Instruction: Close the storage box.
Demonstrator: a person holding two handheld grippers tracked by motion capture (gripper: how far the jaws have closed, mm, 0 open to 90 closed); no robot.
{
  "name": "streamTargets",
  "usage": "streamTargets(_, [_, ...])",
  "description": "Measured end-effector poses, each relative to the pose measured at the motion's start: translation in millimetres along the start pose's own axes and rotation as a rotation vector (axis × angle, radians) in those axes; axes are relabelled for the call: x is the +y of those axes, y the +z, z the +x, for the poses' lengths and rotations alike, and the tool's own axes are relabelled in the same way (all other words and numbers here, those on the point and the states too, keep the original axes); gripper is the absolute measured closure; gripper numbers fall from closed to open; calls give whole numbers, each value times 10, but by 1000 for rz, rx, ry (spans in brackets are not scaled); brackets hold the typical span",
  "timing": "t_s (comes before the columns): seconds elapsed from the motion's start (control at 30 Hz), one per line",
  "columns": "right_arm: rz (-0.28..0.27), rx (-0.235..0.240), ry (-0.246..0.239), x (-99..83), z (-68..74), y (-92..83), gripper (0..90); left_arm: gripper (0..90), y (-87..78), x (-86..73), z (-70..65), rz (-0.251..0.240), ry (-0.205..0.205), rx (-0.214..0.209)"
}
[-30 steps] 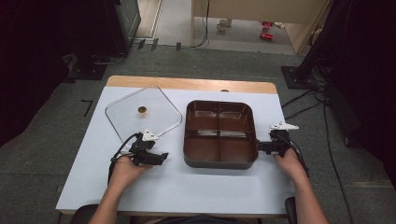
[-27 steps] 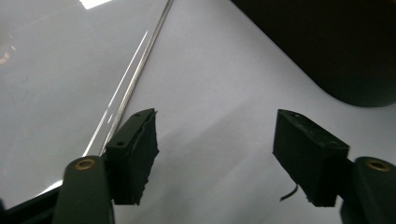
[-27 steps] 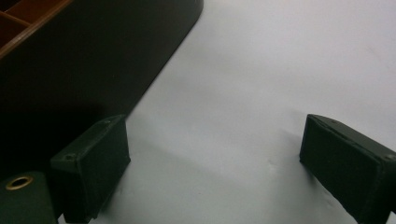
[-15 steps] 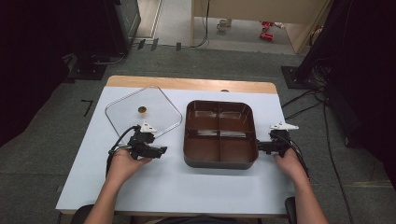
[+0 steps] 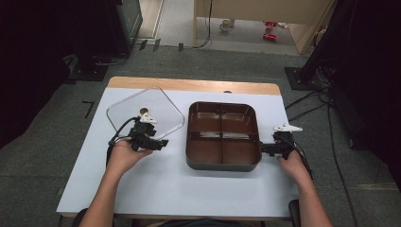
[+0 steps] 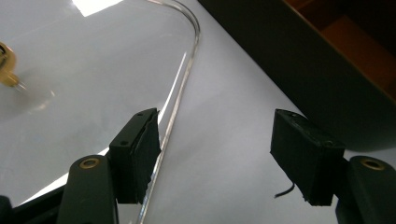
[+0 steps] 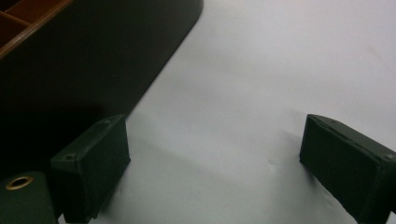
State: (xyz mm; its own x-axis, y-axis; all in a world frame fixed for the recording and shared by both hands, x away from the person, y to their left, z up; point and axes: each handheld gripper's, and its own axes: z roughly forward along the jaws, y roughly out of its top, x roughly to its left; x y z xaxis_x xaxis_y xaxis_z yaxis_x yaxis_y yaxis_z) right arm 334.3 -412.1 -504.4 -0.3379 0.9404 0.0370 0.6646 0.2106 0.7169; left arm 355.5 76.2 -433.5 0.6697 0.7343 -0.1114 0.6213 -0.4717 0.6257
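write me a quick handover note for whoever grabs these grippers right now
Left gripper: jaws open, nothing gripped; they have just been closing. One jaw sits at the edge of the clear lid, the other over bare table.
Right gripper: jaws open and empty, resting on the table beside the brown tray, at its right side.
Things: lid lies flat on the table left of the tray, gold knob up. Tray's four compartments look empty.
Done: nothing picked up yet.
Left: probably grip the lid edge and set it on the tray.
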Motion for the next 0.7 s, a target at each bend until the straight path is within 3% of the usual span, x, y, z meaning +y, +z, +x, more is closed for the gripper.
streamTargets(0.3, [0,0,0,0,0,0,78,330,28,142,188,-22,-6,17])
streamTargets(0.57, [-1,0,0,0,0,1,78,331,102,278,458,-26,-19,42])
streamTargets(0.7, [-1,0,0,0,0,1,78,333,130,318,593,-31,-26,86])
